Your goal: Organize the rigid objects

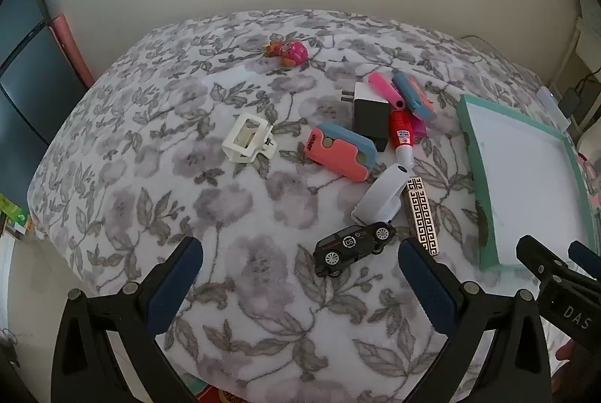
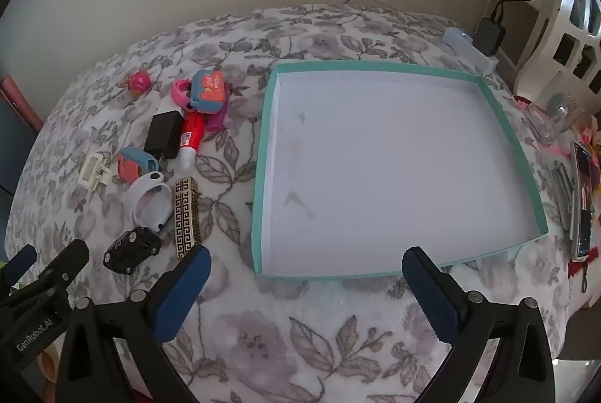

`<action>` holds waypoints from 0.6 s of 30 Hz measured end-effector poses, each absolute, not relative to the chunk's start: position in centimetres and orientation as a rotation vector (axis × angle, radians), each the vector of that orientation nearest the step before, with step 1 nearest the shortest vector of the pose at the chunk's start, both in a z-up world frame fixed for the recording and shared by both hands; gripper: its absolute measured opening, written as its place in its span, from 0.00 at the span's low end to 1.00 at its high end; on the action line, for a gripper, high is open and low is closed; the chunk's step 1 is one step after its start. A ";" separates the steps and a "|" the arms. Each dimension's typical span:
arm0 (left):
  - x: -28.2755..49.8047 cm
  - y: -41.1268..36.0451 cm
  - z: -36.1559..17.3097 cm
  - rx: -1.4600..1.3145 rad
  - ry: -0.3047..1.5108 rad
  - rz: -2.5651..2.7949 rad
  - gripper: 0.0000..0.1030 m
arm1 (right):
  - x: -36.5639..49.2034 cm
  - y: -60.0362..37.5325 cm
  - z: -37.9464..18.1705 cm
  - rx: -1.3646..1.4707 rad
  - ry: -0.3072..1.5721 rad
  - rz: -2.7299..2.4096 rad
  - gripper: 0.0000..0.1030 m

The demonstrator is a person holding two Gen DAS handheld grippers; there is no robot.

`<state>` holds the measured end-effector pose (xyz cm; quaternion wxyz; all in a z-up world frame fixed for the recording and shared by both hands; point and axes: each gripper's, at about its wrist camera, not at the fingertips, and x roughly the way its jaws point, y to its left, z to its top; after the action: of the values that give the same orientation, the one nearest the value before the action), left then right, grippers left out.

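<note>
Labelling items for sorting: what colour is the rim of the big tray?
Teal-green, around a white inside; the tray shows best in the right wrist view.

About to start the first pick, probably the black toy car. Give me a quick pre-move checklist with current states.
1. Left gripper open, holding nothing: ok.
2. Right gripper open, holding nothing: ok.
3. Teal tray has free space: ok, nothing in it.
4. Black toy car unobstructed: ok, nearest the left gripper, apart from the patterned bar.
5. Car's wheels free of the white clip: cannot tell.
</note>
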<state>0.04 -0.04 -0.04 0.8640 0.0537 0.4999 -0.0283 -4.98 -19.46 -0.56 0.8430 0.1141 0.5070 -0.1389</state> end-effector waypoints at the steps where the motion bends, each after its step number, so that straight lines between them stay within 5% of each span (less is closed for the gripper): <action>1: 0.1 0.0 -0.1 0.117 1.049 -0.058 1.00 | -5.0 -19.5 -0.5 0.242 1.070 -0.292 1.00; 18: -0.2 0.1 0.4 0.105 1.024 -0.038 1.00 | -5.2 -19.4 -0.2 0.248 1.063 -0.282 1.00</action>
<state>-0.23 0.10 0.44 0.8704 0.0504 0.4895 -0.0181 -5.18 -19.45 -0.19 0.8453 0.1174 0.5038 -0.1338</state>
